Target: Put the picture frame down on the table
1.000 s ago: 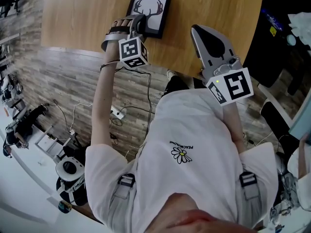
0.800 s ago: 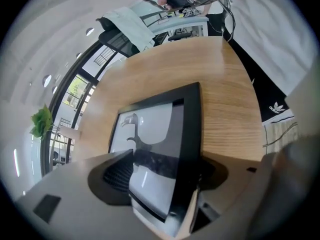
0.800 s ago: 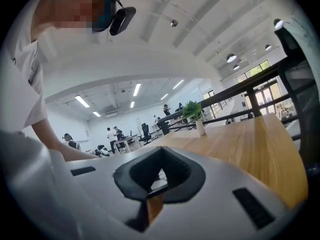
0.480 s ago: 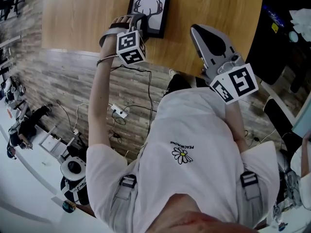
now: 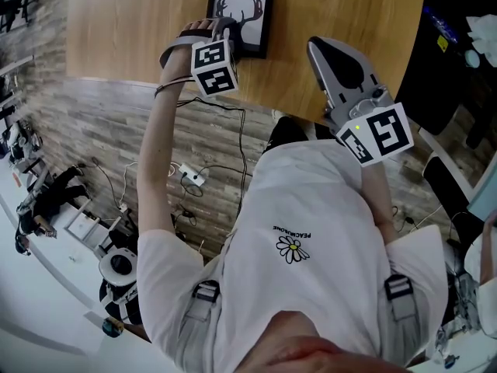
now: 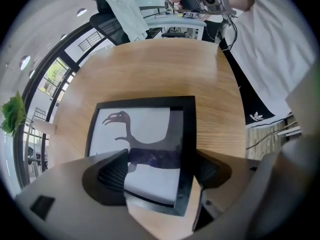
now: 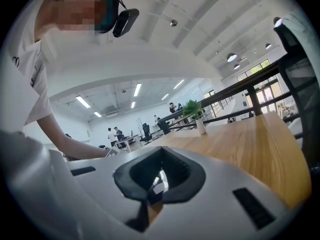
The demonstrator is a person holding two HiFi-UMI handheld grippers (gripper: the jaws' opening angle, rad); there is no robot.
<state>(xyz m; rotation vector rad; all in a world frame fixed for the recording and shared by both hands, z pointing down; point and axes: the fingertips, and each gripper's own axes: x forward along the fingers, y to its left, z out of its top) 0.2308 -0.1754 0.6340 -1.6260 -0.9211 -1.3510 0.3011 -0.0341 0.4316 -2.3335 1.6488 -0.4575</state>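
The black picture frame (image 5: 242, 6) with an antler-like silhouette print lies flat on the wooden table (image 5: 132, 29), near its front edge. My left gripper (image 5: 211, 33) points down over the frame's near end. In the left gripper view the frame (image 6: 145, 129) lies between the wide-set jaws of the left gripper (image 6: 160, 173), which have just been opening. The left pad (image 6: 112, 173) hangs over the picture, and the right pad (image 6: 212, 170) stands clear of the frame's edge. My right gripper (image 5: 330, 57) rests level over the table edge to the right, its fingertips (image 7: 147, 196) meeting with nothing in them.
The table's front edge runs just under both grippers. Below it are a wood-plank floor, cables and a power strip (image 5: 190, 179). A black chair with a cloth (image 6: 117, 16) stands at the table's far side. A potted plant (image 7: 192, 109) sits far off.
The left gripper has tipped more steeply downward over the frame and its jaws have spread apart, letting go of the frame. The right gripper has stayed put.
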